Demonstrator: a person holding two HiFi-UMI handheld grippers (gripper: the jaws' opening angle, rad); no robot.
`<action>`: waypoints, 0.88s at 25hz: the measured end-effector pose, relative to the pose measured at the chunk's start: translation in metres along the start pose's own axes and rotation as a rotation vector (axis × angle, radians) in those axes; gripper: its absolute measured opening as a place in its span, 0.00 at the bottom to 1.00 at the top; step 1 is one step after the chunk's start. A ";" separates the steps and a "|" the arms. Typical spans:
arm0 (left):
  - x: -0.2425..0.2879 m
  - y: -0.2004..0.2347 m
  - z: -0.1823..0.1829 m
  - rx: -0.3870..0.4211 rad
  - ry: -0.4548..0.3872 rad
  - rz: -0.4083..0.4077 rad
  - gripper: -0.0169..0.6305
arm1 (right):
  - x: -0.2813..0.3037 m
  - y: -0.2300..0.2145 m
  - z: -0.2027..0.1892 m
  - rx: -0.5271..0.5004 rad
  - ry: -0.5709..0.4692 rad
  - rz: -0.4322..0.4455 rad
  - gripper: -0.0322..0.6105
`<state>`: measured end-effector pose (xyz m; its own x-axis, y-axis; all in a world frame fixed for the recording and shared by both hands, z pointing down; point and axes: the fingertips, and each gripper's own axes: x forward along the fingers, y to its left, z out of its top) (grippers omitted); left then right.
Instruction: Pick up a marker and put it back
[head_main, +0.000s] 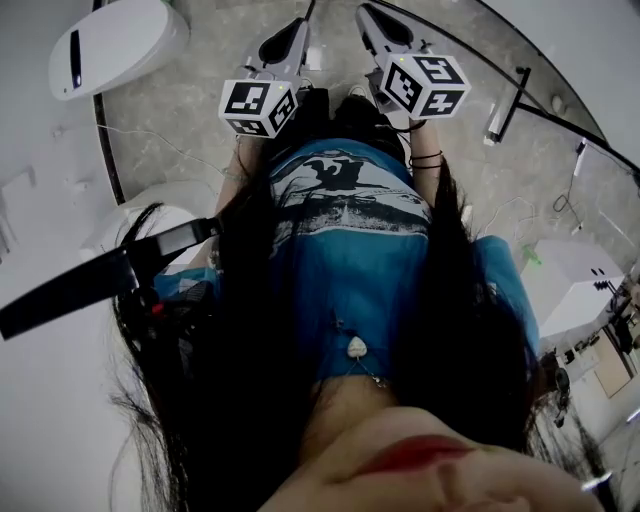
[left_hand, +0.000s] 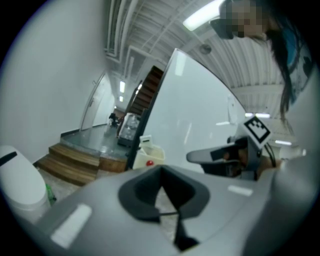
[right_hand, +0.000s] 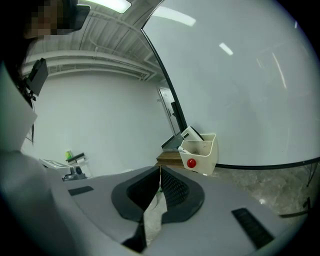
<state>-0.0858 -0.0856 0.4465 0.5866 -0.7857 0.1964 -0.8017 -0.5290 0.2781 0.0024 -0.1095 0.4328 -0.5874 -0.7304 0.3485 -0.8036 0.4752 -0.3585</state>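
A person in a blue shirt (head_main: 350, 235) holds both tools low. The left gripper (left_hand: 161, 176) is squeezed closed on nothing. So is the right gripper (right_hand: 160, 174). Their cubes (head_main: 258, 105) show black-and-white squares. Farther off, a white box (right_hand: 202, 147) with a red dot (right_hand: 191, 163) hangs on the whiteboard (right_hand: 240, 85). I can't pick out a marker in it.

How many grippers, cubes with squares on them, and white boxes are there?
Grippers: 2 (left gripper, right gripper)
Cubes: 2 (left cube, right cube)
Boxes: 1 (white box, with a red dot on its front)
Total: 5
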 end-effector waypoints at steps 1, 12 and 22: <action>-0.002 -0.004 0.003 0.008 -0.008 0.001 0.03 | -0.005 0.002 0.002 -0.004 -0.007 0.004 0.07; -0.020 -0.110 -0.017 0.003 -0.071 0.071 0.03 | -0.118 -0.009 -0.035 -0.033 0.003 0.098 0.07; -0.068 -0.262 -0.076 0.036 -0.069 0.133 0.03 | -0.256 -0.013 -0.086 -0.090 0.029 0.203 0.07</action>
<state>0.0932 0.1303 0.4318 0.4670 -0.8690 0.1638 -0.8760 -0.4294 0.2195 0.1547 0.1132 0.4229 -0.7392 -0.6017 0.3026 -0.6734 0.6535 -0.3456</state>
